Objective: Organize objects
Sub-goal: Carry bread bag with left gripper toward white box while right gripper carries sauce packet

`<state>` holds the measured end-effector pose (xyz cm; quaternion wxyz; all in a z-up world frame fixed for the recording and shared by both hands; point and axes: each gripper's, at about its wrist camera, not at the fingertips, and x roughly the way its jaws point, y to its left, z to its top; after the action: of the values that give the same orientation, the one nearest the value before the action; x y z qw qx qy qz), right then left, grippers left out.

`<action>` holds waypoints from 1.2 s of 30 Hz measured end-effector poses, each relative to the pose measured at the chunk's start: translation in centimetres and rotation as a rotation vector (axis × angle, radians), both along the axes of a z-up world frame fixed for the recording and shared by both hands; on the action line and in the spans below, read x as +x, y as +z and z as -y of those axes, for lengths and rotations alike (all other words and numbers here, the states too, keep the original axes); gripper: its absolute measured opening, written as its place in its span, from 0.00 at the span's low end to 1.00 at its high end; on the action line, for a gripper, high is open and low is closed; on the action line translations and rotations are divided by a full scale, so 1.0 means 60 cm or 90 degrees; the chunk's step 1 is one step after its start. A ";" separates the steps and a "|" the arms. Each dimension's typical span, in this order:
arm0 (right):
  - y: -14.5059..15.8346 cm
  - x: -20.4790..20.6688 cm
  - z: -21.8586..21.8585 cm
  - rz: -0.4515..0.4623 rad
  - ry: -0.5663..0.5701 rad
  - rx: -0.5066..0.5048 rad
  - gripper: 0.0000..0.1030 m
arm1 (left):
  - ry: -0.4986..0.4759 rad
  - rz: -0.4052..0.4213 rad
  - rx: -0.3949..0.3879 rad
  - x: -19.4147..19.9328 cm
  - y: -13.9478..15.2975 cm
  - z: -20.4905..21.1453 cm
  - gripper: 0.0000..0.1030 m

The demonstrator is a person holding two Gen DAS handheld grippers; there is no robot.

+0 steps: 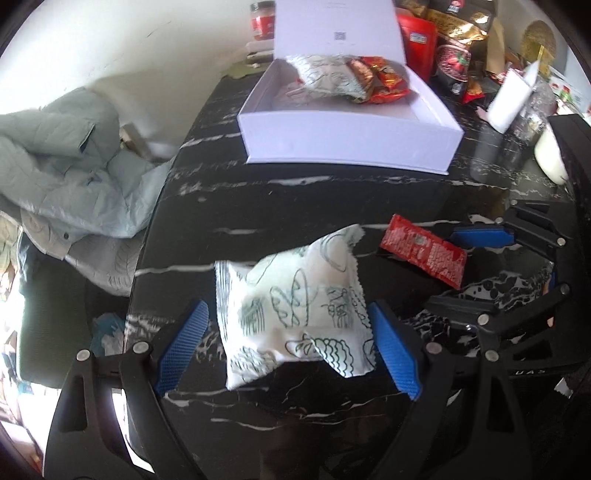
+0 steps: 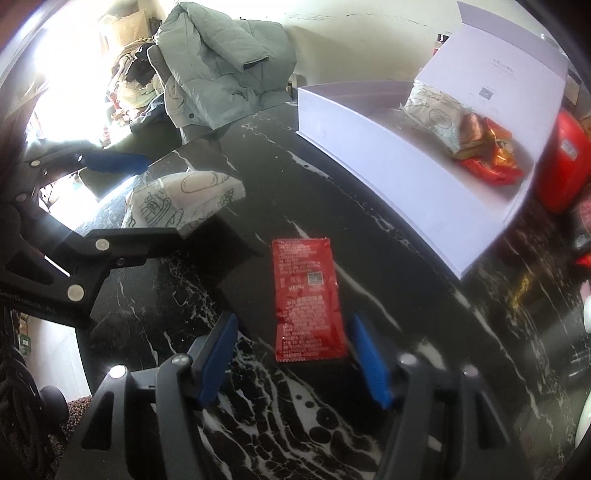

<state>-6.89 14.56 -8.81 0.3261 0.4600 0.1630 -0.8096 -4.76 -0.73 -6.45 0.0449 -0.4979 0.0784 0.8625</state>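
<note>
A white snack bag with green drawings (image 1: 291, 295) (image 2: 184, 199) lies on the black marble table (image 1: 295, 206), between the fingers of my left gripper (image 1: 288, 306). That gripper stands open: its right pad meets the bag's edge and a dark gap shows at the left pad. A flat red ketchup sachet (image 2: 308, 299) (image 1: 423, 254) lies on the table between the blue fingers of my right gripper (image 2: 293, 318), which is open and clear of the sachet on both sides. Beyond both stands an open white box (image 1: 343, 136) (image 2: 388, 177) holding another white bag (image 1: 328, 75) and red-gold wrappers (image 1: 384, 79).
A grey padded jacket (image 1: 66, 166) (image 2: 221, 74) is draped over a chair past the table's left edge. Behind and right of the box crowd a red container (image 1: 419, 40), a jar (image 1: 262, 22), gold packets and a white carton (image 1: 508, 99).
</note>
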 end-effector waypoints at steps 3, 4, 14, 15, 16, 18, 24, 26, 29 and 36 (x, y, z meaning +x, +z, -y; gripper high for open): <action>-0.001 0.002 0.003 -0.005 -0.005 0.004 0.62 | 0.039 0.002 0.018 0.010 -0.011 0.015 0.85; -0.001 0.003 0.003 -0.007 -0.006 0.006 0.62 | 0.054 0.001 0.032 0.013 -0.013 0.023 0.85; -0.002 0.013 0.017 -0.016 0.012 -0.001 0.63 | 0.138 -0.034 0.124 0.033 -0.022 0.083 0.85; -0.002 0.014 0.019 -0.017 0.015 -0.001 0.63 | 0.131 -0.048 0.121 0.032 -0.019 0.082 0.85; -0.002 0.014 0.020 -0.019 0.017 0.002 0.63 | 0.115 -0.066 0.116 0.031 -0.014 0.078 0.85; -0.003 0.014 0.023 -0.021 0.019 0.006 0.63 | 0.083 -0.087 0.108 0.026 -0.007 0.071 0.85; -0.002 0.007 0.025 -0.015 0.017 -0.001 0.63 | 0.038 -0.028 0.104 -0.027 -0.022 0.064 0.90; -0.002 0.003 0.025 -0.013 0.013 -0.005 0.63 | 0.041 -0.012 0.104 -0.036 -0.026 0.065 0.96; -0.001 -0.005 0.024 -0.012 0.008 -0.020 0.63 | 0.037 0.012 0.090 -0.045 -0.037 0.063 1.00; -0.005 -0.003 0.025 -0.042 0.019 -0.019 0.59 | 0.025 0.001 0.060 -0.050 -0.062 0.057 1.00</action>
<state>-7.05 13.07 -9.10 0.3391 0.4258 0.1685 -0.8218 -7.74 -4.17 -10.18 0.0515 -0.4975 0.0281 0.8655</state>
